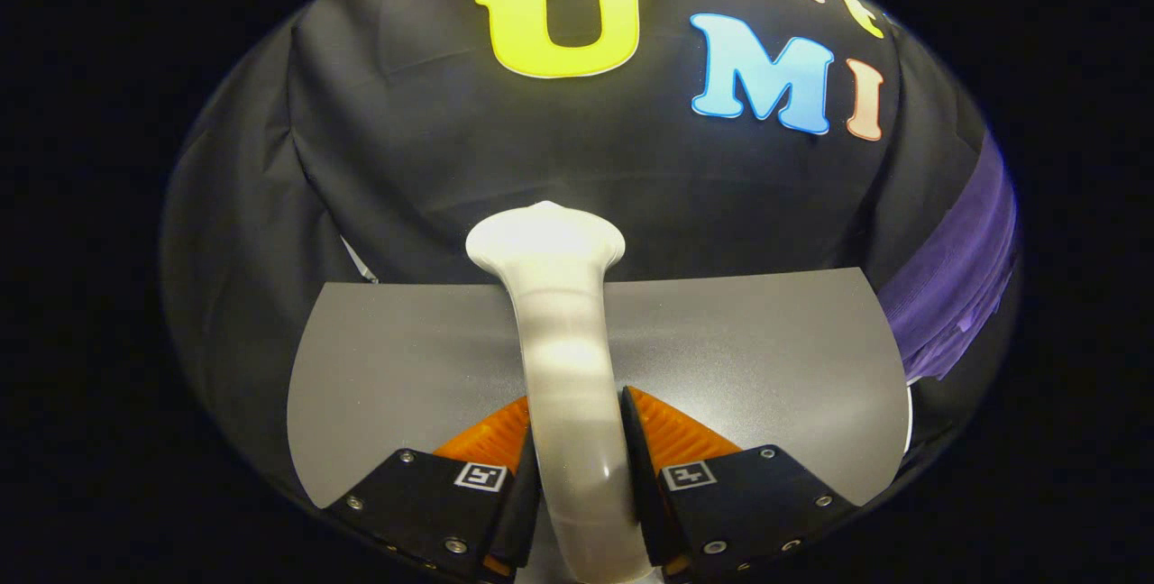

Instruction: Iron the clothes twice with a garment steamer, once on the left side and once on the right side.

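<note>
A white garment steamer [559, 332] stands up between my fingers, its handle rising to a flared head just ahead of them. My gripper [577, 453] is shut on the steamer's handle, with both pads pressed against its sides. Off to the right beyond the fingers hangs a purple garment [956, 278], partly seen against the black cloth wall.
A grey tabletop [739, 359] lies under the steamer and the fingers, its far edge meeting the black cloth wall [406, 160]. The wall closes the space behind and to the left.
</note>
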`<state>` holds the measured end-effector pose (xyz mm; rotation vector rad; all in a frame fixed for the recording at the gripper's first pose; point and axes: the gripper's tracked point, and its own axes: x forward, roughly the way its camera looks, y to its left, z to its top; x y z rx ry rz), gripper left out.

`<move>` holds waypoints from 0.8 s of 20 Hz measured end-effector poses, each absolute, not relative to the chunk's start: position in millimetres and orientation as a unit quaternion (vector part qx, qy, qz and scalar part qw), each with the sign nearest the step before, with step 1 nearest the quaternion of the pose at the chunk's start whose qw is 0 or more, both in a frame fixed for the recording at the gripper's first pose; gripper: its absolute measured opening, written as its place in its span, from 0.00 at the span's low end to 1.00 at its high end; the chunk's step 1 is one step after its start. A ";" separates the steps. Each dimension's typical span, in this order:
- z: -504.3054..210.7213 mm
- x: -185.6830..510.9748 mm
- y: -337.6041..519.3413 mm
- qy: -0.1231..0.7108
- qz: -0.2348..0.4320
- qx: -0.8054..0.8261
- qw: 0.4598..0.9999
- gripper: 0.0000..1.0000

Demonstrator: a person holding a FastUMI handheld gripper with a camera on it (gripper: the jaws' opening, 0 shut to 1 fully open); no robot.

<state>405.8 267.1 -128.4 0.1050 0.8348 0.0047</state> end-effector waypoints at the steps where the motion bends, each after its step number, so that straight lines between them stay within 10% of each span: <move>1: -127.8 406.1 267.3 0.402 0.001 0.053 0.914 0.47; 16: -87.9 352.2 264.3 0.296 0.003 -0.008 0.955 0.38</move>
